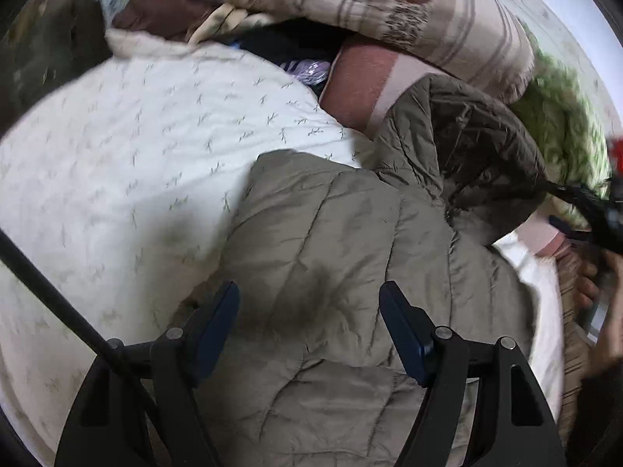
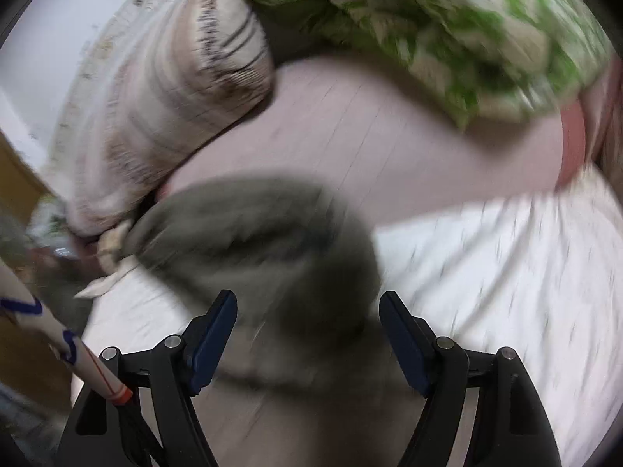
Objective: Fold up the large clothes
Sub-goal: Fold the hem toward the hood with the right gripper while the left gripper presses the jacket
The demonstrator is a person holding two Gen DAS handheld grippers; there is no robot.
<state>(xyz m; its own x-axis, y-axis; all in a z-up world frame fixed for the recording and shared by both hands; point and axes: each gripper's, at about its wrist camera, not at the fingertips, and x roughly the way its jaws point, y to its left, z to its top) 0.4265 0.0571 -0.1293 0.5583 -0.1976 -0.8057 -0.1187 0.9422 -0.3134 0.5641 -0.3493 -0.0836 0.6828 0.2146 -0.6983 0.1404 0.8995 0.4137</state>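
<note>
An olive-grey quilted jacket (image 1: 331, 241) lies crumpled on a white bed sheet (image 1: 128, 163) with a small leaf print. My left gripper (image 1: 309, 311) is open just above the jacket's flat front panel, with nothing between its jaws. The jacket's far part is bunched up at the right (image 1: 467, 144). My right gripper (image 2: 307, 319) is open over a blurred grey fold of the jacket (image 2: 264, 229). The right gripper's black body shows at the right edge of the left wrist view (image 1: 599, 218).
A beige striped quilt (image 1: 409, 4) and a green-and-white floral quilt (image 2: 447, 27) are piled at the back. A pink blanket (image 2: 370, 132) lies under them. A paper roll with blue marks (image 2: 58, 330) is at the left. A wall (image 2: 46, 39) stands behind.
</note>
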